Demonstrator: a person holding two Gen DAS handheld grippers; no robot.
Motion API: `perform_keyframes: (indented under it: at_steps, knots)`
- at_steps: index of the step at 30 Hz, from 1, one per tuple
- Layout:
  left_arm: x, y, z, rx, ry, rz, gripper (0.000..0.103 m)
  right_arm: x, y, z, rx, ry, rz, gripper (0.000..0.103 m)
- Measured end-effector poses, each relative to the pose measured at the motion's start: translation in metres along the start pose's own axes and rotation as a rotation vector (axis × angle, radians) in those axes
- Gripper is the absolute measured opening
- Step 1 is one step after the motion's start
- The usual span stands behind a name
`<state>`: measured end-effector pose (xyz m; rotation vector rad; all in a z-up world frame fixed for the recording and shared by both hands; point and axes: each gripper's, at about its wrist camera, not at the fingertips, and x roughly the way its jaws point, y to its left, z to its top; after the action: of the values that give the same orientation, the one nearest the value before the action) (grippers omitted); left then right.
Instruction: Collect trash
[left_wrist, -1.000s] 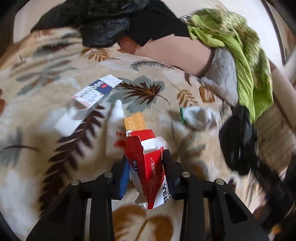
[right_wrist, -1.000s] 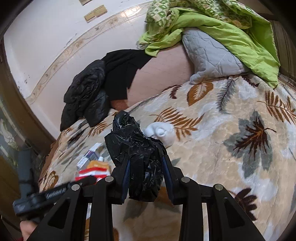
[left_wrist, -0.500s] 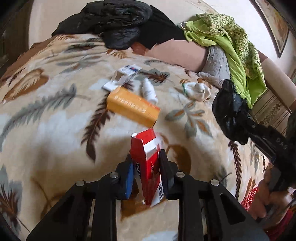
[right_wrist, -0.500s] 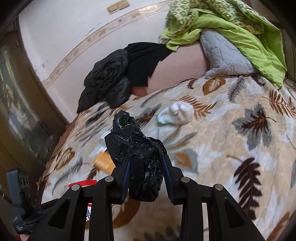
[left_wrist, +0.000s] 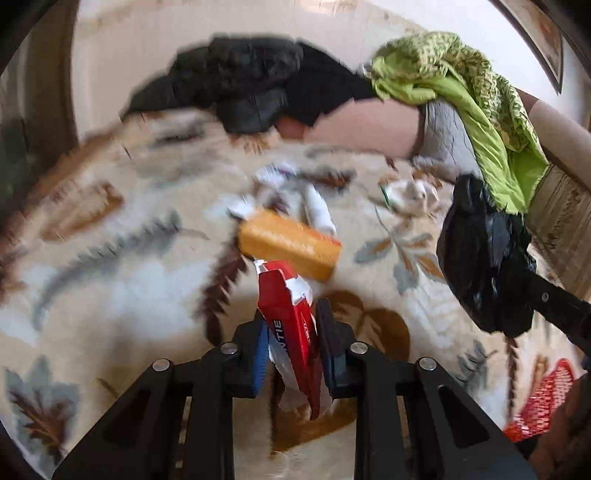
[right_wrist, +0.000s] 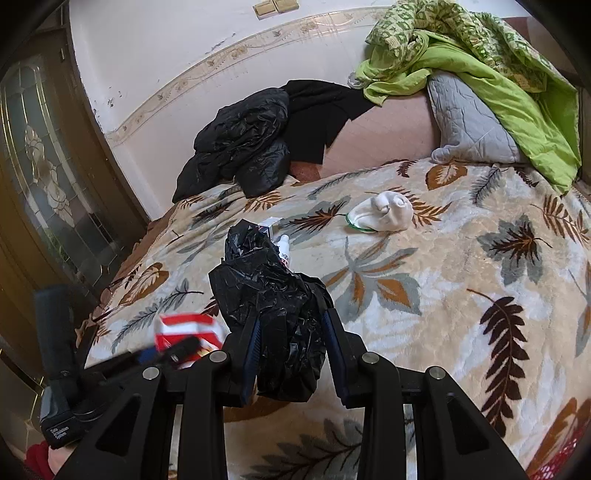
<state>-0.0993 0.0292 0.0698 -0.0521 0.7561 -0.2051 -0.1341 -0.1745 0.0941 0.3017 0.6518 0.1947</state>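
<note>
- Leaf-patterned blanket (right_wrist: 461, 258) covers the bed; small trash lies on it.
- Right gripper (right_wrist: 291, 332) is closed on a crumpled black trash bag (right_wrist: 273, 291), soft and probably slippery.
- Left gripper (left_wrist: 290, 332) clamps a red carton (left_wrist: 286, 317) at mid-body; it looks light and easily crushed.

Bed under a leaf-print blanket, clothes and bedding heaped along its far side

The blanket (right_wrist: 461, 280) is cream with brown and grey leaves. A black jacket (right_wrist: 240, 144) lies crumpled at the far edge near the white wall (right_wrist: 166, 55); to its right a grey quilted pillow (right_wrist: 469, 125) sits under a green quilt (right_wrist: 480, 55). A dark door with patterned glass (right_wrist: 40, 162) stands at the left.
</note>
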Motion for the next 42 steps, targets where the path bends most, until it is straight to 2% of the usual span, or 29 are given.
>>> perform_keyframes:
  at_steps: [7,12,16,18,27,35,42]
  knots:
    - [-0.045,-0.018,-0.004,0.134,-0.224,0.162,0.023,-0.021,0.005,-0.005,-0.019,-0.049,-0.046,0.036]
    - [-0.057,-0.025,-0.008,0.205,-0.278,0.197,0.023,-0.032,0.002,-0.006,-0.012,-0.058,-0.075,0.036]
    - [-0.057,-0.026,-0.006,0.201,-0.280,0.188,0.023,-0.031,0.000,-0.015,-0.040,-0.064,-0.117,0.036]
    - [-0.055,-0.026,-0.005,0.198,-0.275,0.191,0.023,-0.020,-0.009,-0.015,0.016,-0.010,-0.079,0.036]
    - [-0.048,-0.020,-0.003,0.154,-0.243,0.185,0.023,-0.010,-0.007,-0.013,0.012,-0.008,-0.028,0.036]
    - [-0.027,-0.019,-0.004,0.142,-0.199,0.200,0.023,-0.008,-0.010,-0.013,0.033,-0.009,-0.017,0.036]
    - [-0.025,-0.016,-0.004,0.137,-0.199,0.195,0.023,-0.003,-0.005,-0.013,0.019,0.002,-0.002,0.036]
